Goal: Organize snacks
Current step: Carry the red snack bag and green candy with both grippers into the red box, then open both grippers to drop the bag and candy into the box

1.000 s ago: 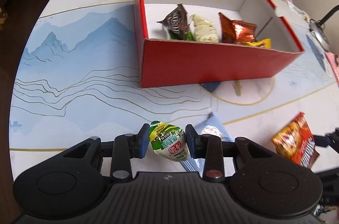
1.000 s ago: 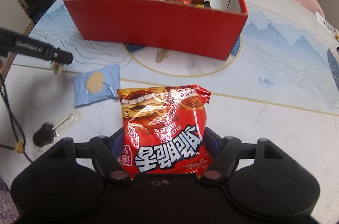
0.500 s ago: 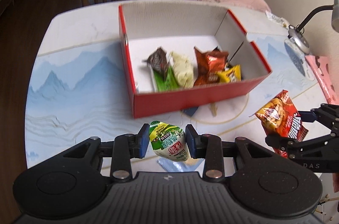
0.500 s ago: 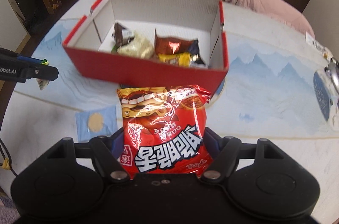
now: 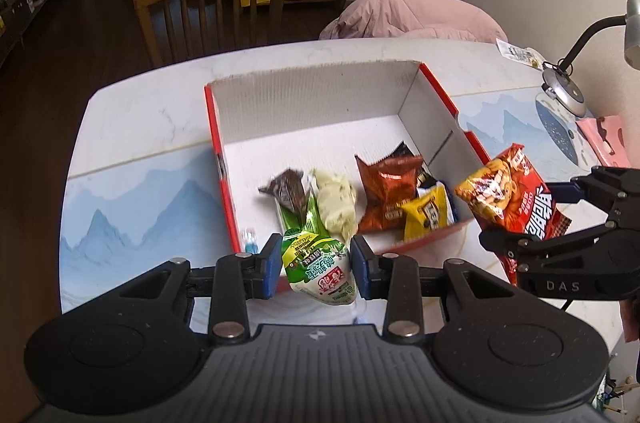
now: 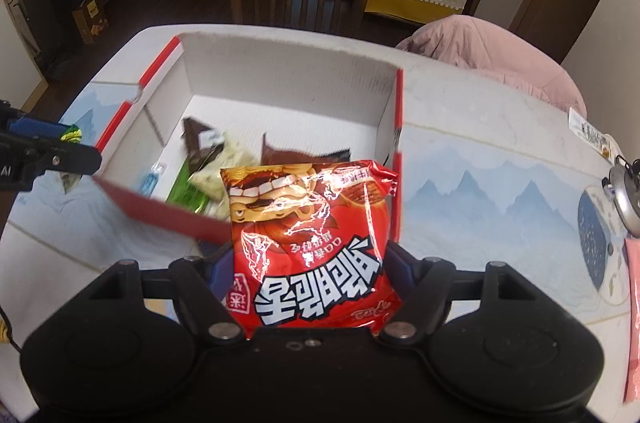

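A red cardboard box (image 5: 320,103) with a white inside stands on the table and holds several wrapped snacks (image 5: 384,191). My left gripper (image 5: 316,265) is shut on a small green and white snack packet (image 5: 320,269), held above the box's near left wall. My right gripper (image 6: 310,273) is shut on a large red snack bag (image 6: 312,235), held above the box's near right corner. The box (image 6: 280,71) also shows in the right wrist view, and the red bag (image 5: 512,203) in the left wrist view.
The table (image 5: 140,143) has a blue mountain print. A desk lamp (image 5: 560,91) stands at the right edge. A wooden chair (image 5: 212,11) and a pink cushion (image 5: 412,15) are behind the far edge. A pink item (image 6: 632,303) lies at the far right.
Both grippers have risen and moved forward toward the box, each holding its snack. The box's inside now shows from above.
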Tool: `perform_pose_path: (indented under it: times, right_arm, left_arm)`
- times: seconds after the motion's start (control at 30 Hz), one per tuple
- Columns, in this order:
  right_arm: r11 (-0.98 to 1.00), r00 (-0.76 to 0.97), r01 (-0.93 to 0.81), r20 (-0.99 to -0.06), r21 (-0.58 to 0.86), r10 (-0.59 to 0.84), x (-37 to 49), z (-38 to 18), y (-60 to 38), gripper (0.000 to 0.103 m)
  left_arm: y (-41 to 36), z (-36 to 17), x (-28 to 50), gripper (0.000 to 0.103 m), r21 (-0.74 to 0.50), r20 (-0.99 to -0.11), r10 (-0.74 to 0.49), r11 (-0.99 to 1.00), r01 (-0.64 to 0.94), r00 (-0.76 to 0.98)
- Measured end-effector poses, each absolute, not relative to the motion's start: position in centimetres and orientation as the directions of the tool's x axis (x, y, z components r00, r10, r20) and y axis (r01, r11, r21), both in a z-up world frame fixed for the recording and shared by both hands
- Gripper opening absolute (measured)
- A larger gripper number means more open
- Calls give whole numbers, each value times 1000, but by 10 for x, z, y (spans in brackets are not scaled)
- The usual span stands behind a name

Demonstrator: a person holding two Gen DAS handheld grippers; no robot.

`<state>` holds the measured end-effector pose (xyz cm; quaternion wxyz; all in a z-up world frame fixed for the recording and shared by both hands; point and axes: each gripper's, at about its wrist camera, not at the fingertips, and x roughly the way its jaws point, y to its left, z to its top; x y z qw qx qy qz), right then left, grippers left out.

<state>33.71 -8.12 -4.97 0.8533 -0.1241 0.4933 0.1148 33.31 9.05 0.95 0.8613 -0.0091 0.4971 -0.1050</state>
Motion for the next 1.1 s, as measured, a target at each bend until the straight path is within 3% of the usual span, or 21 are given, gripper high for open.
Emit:
perform_pose_path:
  times: [0.6,1.1]
  right_arm:
    - [942,467,-320,-882,-106,60,426,-88,-68,74]
    - [943,412,-322,-909,-82,62,438,-116,-66,74]
  left_arm:
    - [71,-46,409,36,-15,-916,-79,987,162,393]
    - [54,-88,426,37,51,-942,-31,971,235,334]
